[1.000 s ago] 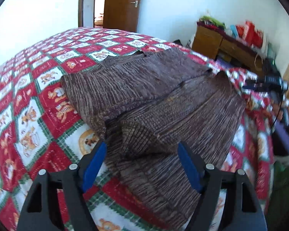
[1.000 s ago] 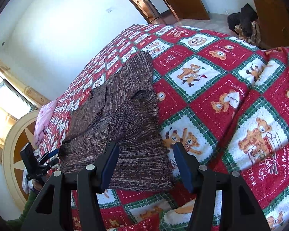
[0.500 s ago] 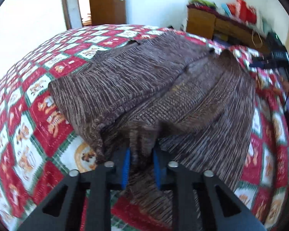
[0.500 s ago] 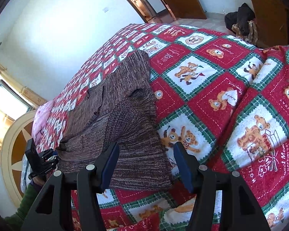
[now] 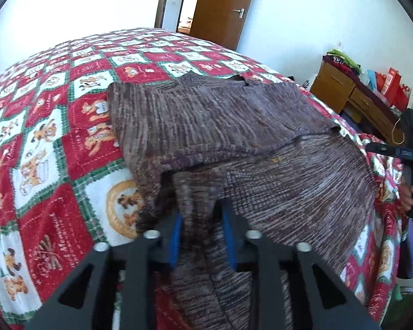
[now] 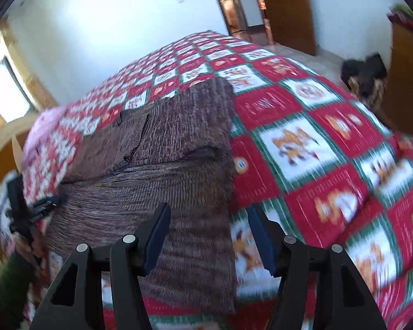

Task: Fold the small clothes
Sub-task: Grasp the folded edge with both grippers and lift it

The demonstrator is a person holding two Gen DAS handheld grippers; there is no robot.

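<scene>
Two claws work over one brown knit garment (image 5: pixel 234 126) that lies on a bed covered by a red, white and green bear-print quilt (image 5: pixel 49 148). Nearest the left wrist camera, the left claw (image 5: pixel 202 236) has its blue-padded fingers (image 5: pixel 175 236) drawn close together and pinched on a bunched fold of the knit, which rises between the pads and hangs down over the black frame below. Past that pinch, an upper layer of the garment lies folded across the lower one, its edge running toward the bed's right side, where the right claw's dark body (image 5: pixel 399 151) shows at the quilt's edge. In the right wrist view, which is motion-blurred, the right claw (image 6: pixel 209 236) stands with its fingers (image 6: pixel 158 236) wide apart, straddling the near right corner of the garment (image 6: pixel 162 165): one finger is over the knit, the other over the quilt (image 6: pixel 316 148) just beside its edge. Farther back, a wooden dresser (image 5: pixel 352 96) piled with bright things stands against the white wall, and a brown door (image 5: pixel 223 8) is ajar beyond the bed.
</scene>
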